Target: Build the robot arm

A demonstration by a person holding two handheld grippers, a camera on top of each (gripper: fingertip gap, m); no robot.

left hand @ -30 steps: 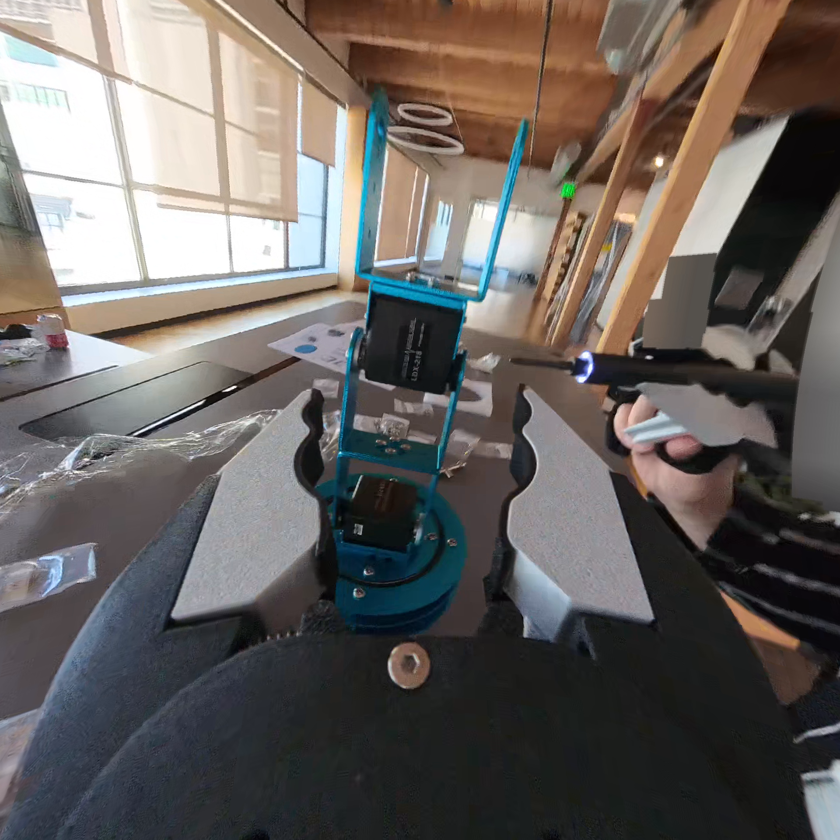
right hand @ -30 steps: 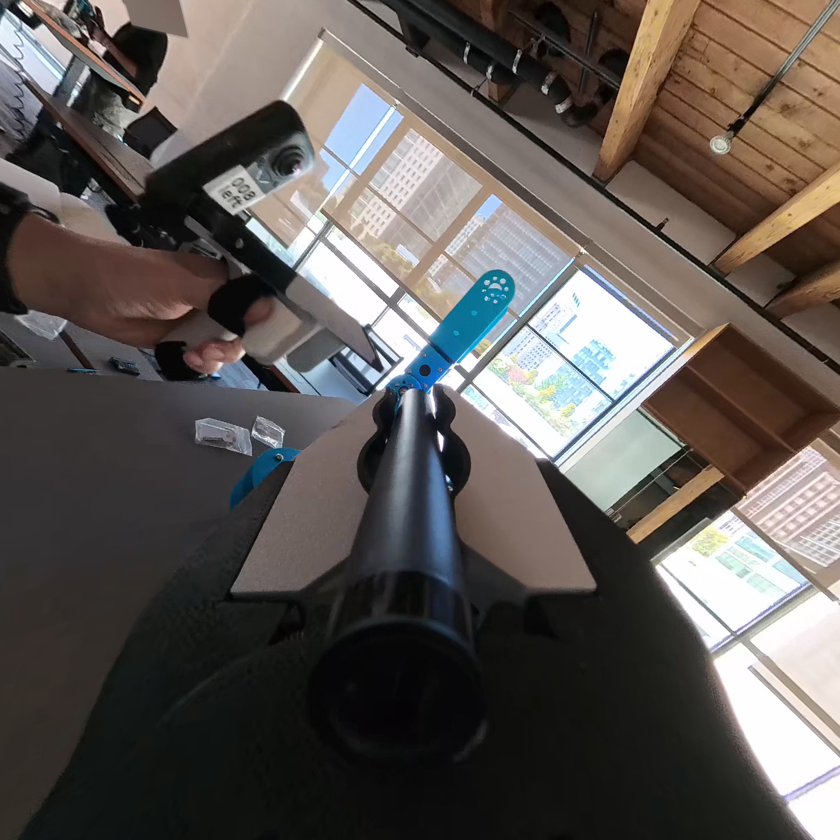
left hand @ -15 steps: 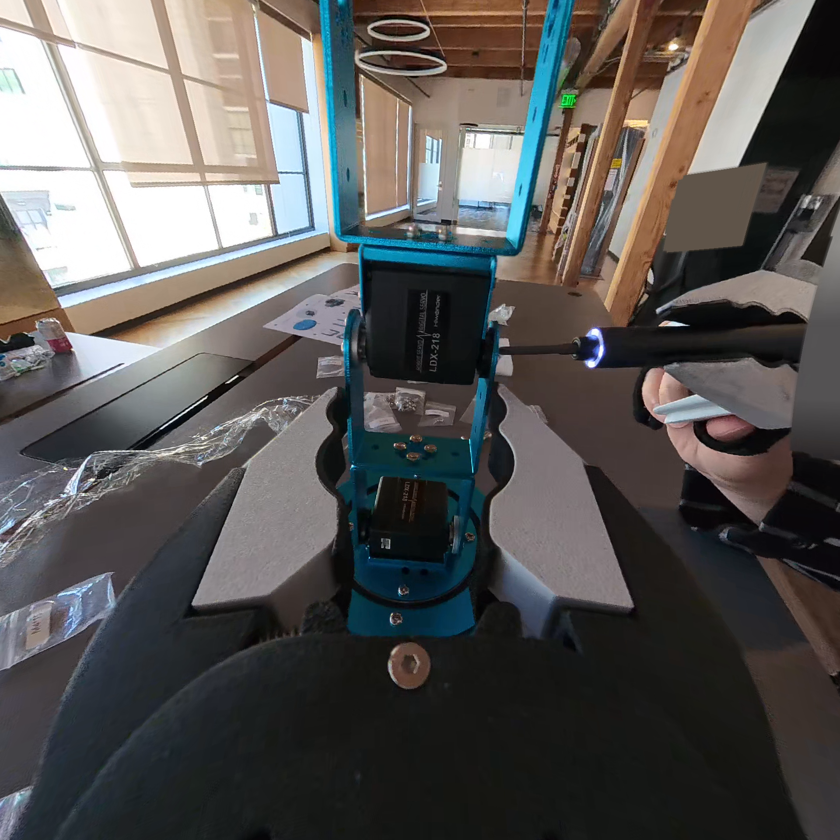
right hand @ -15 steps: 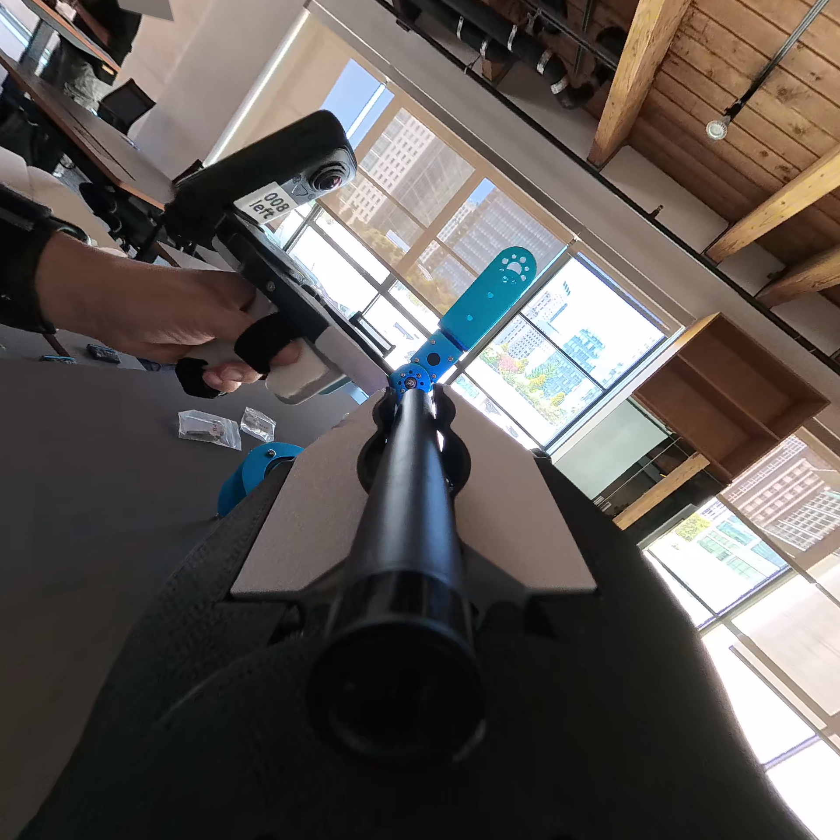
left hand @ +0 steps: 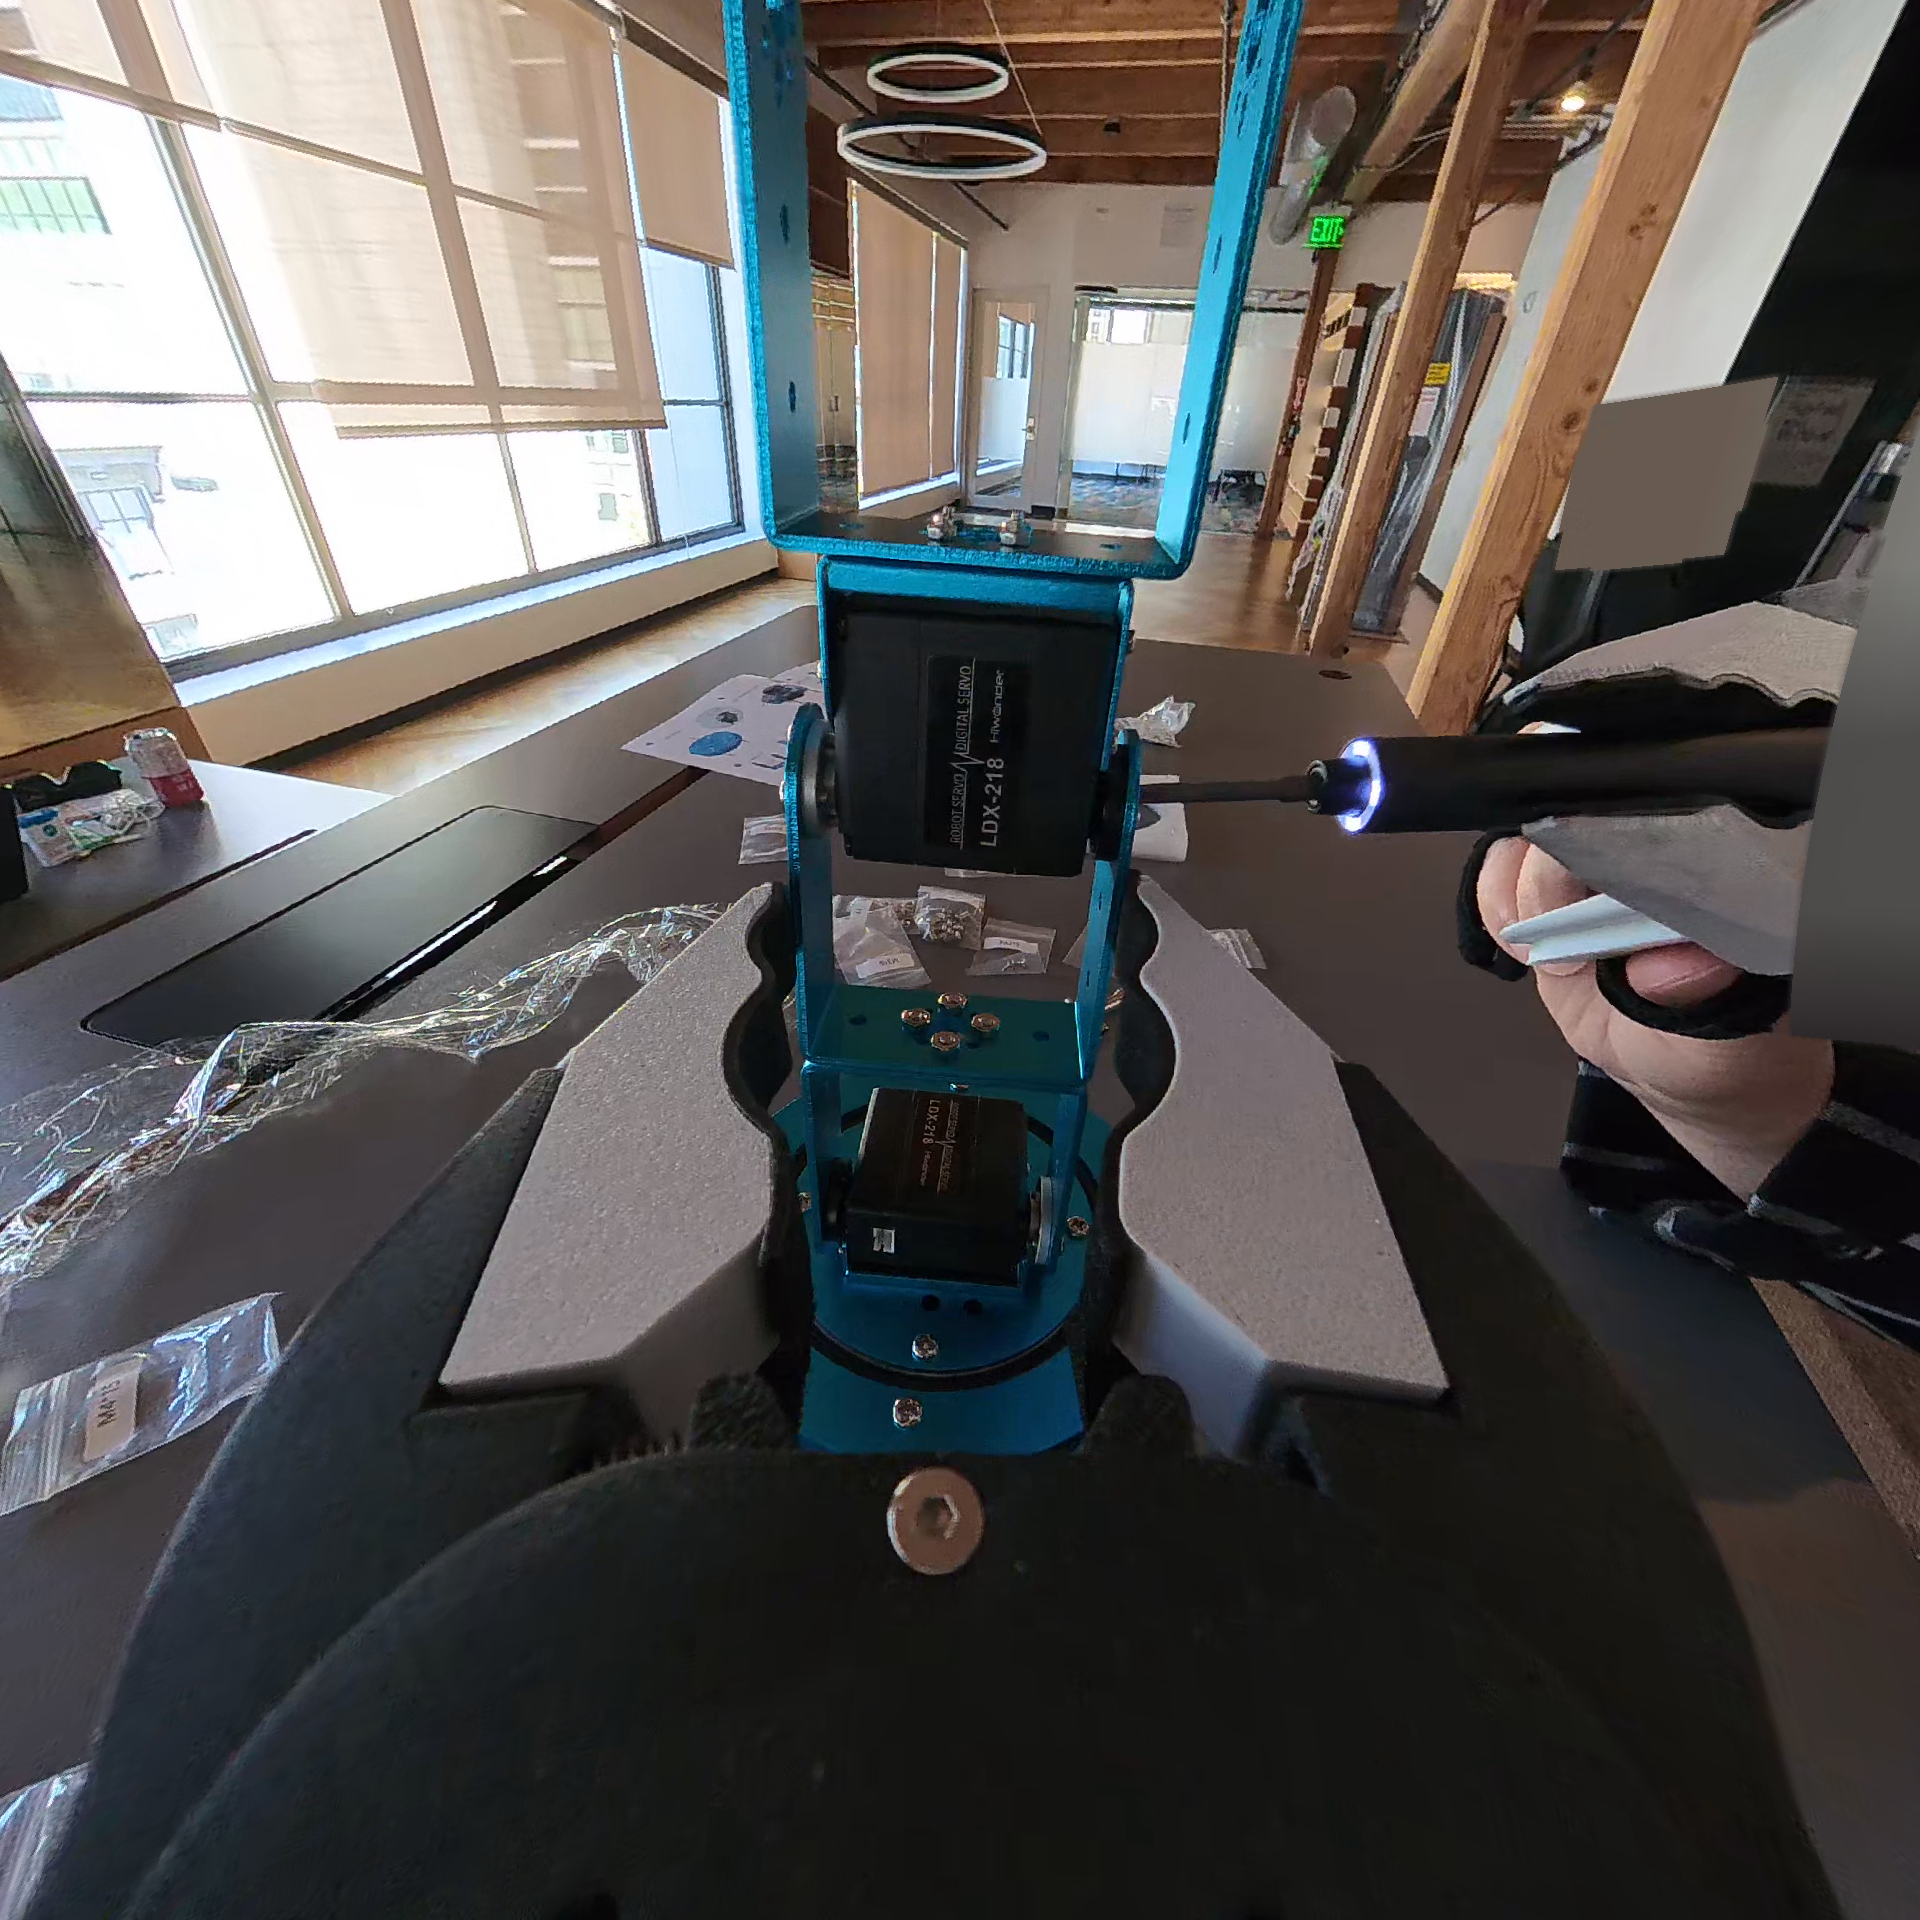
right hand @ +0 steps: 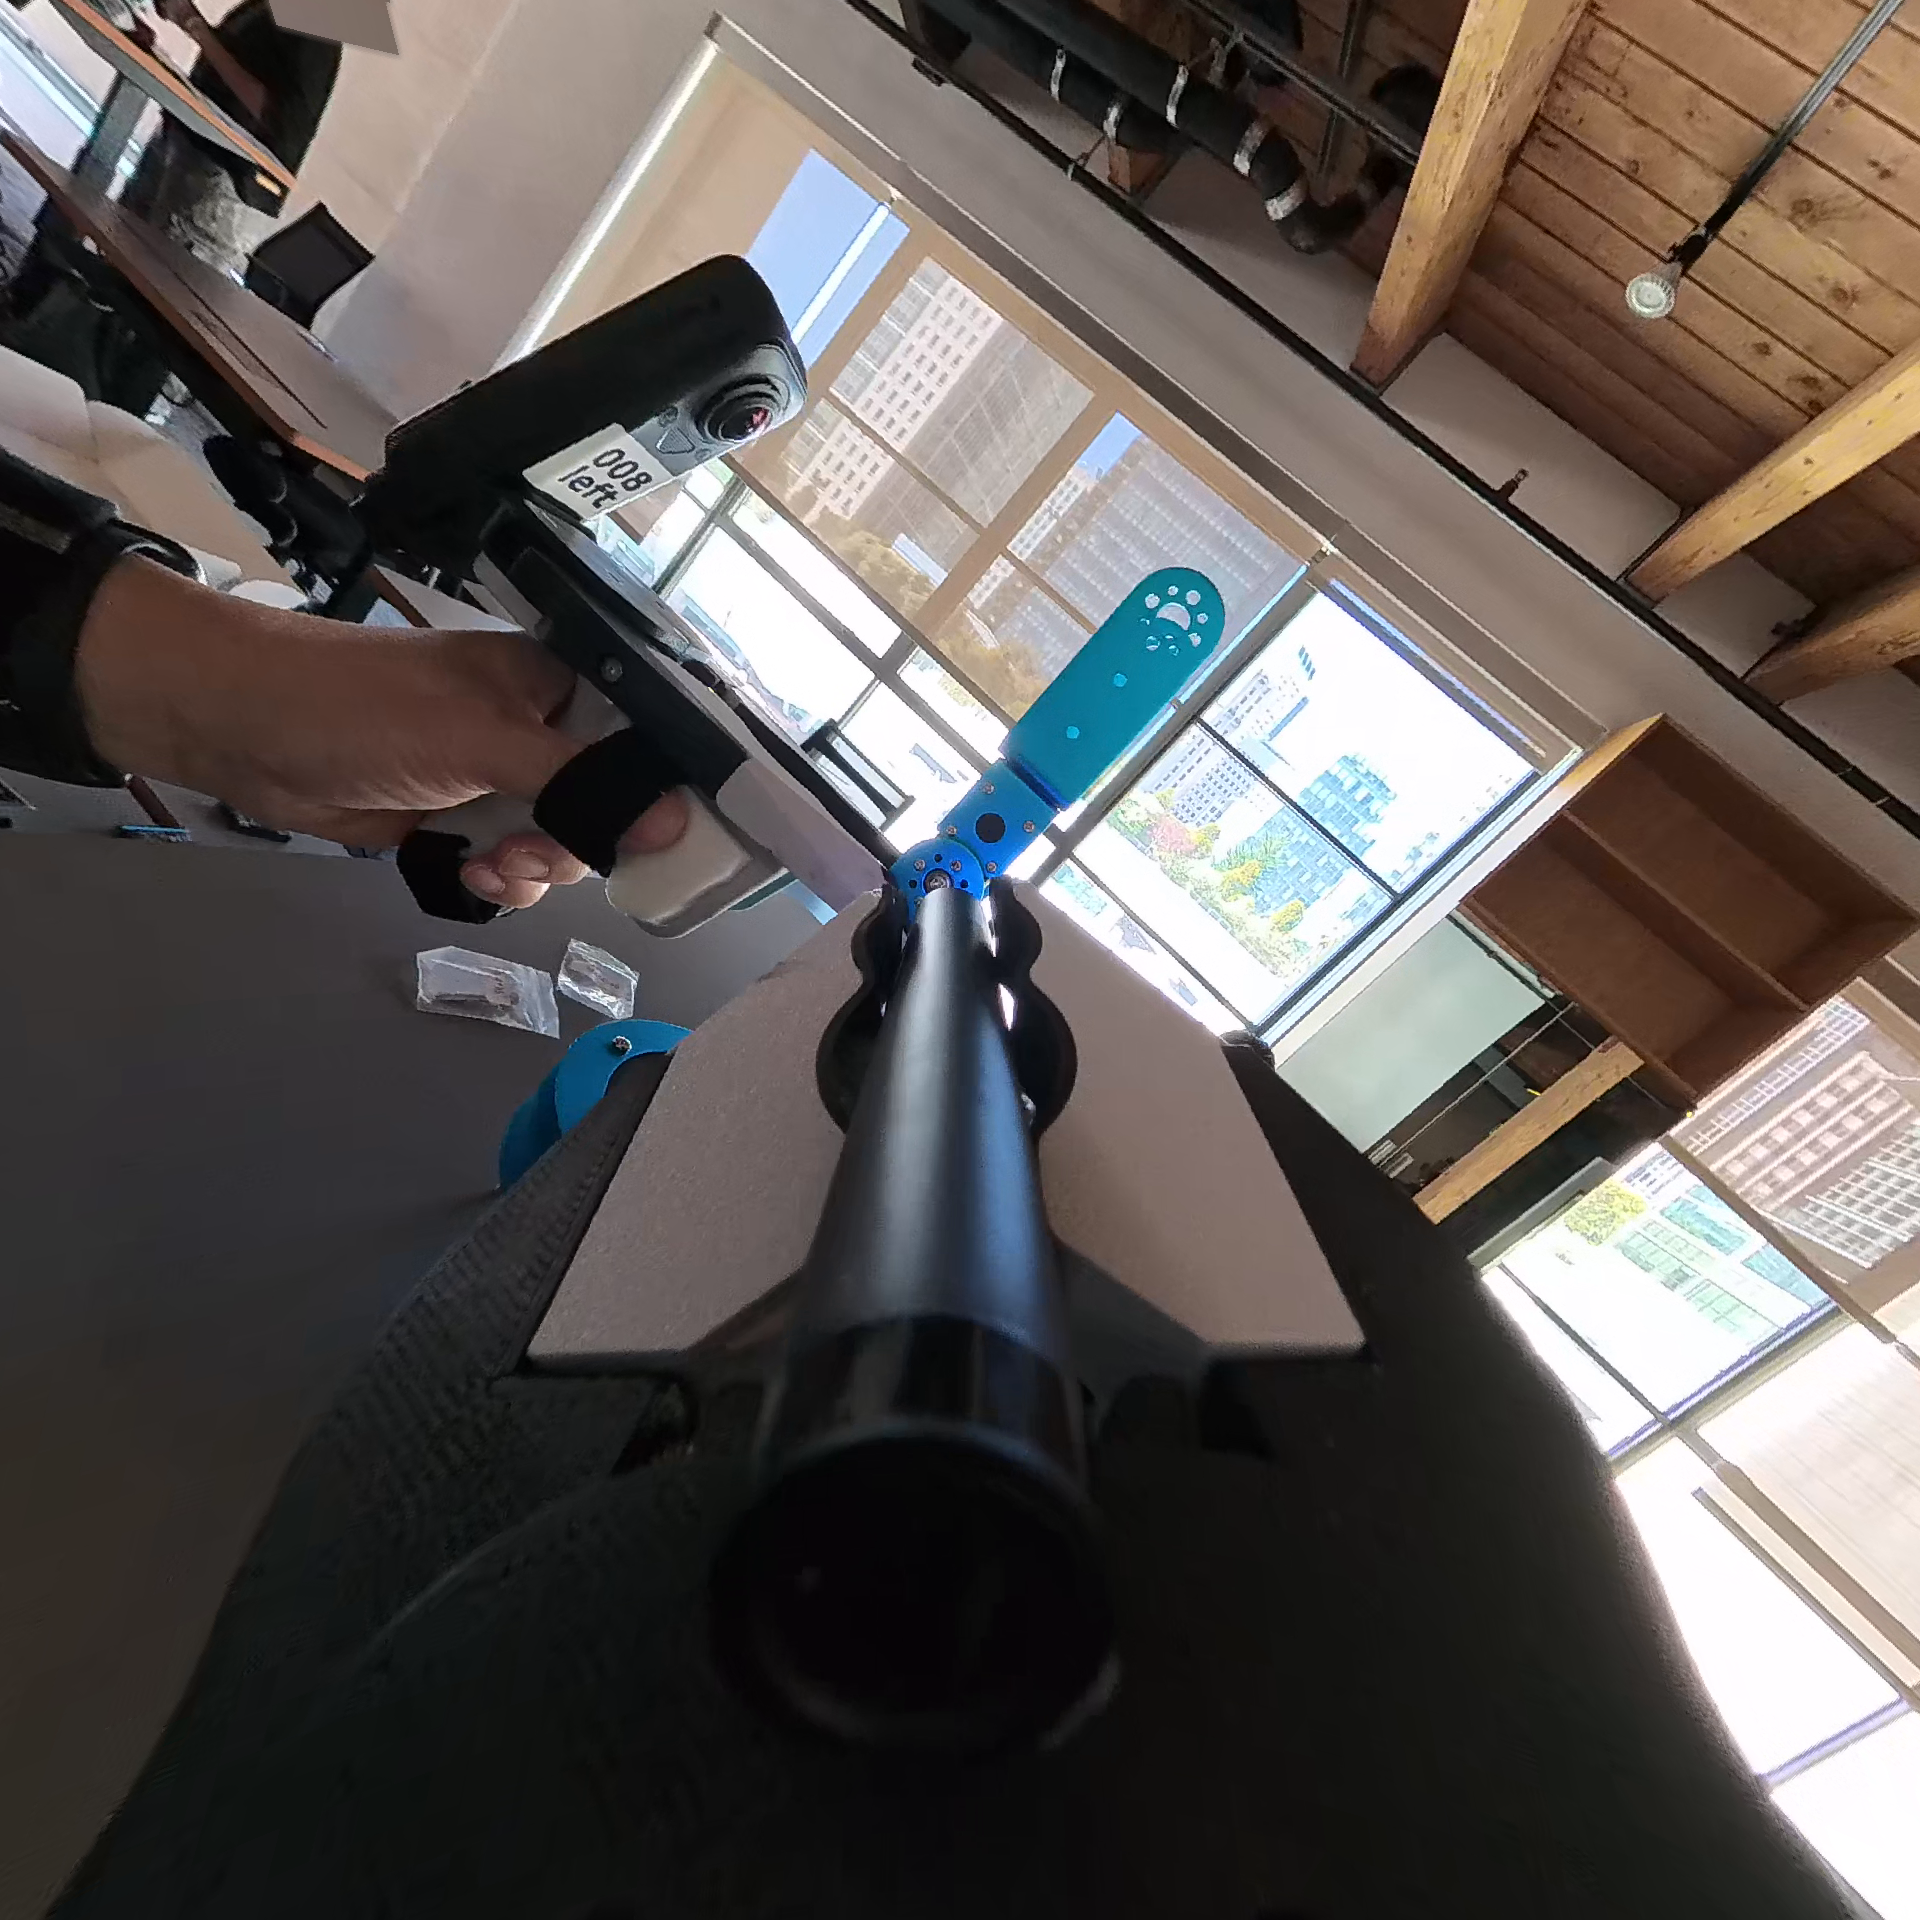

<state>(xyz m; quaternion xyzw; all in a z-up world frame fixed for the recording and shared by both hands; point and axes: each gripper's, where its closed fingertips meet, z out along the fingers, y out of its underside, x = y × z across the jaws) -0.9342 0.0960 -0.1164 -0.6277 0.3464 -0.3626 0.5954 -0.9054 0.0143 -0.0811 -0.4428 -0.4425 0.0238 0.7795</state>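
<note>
A blue metal arm (left hand: pixel 940 1039) with two black servos (left hand: pixel 966 758) stands on a round blue base on the dark table (left hand: pixel 1351 935). My left gripper (left hand: pixel 951 914) is shut on its lower bracket, one grey finger on each side. My right gripper (right hand: pixel 951 935) is shut on a black electric screwdriver (right hand: pixel 935 1195) with a lit ring. It shows in the left wrist view (left hand: pixel 1558 779) coming in from the right, its bit against the right side of the upper servo's bracket. The right wrist view shows the arm's blue upper plate (right hand: pixel 1101 686) past the tool's tip.
Crumpled clear wrap (left hand: pixel 312 1049) lies at the left. Small bags of screws (left hand: pixel 935 935) lie behind the arm, and another bag (left hand: pixel 114 1403) at the near left. A printed sheet (left hand: pixel 727 717) lies farther back. A dark recess (left hand: pixel 343 914) is set in the table.
My left gripper has moved in and closed on the blue arm's lower bracket. The screwdriver's bit has moved left onto the side of the upper servo's bracket.
</note>
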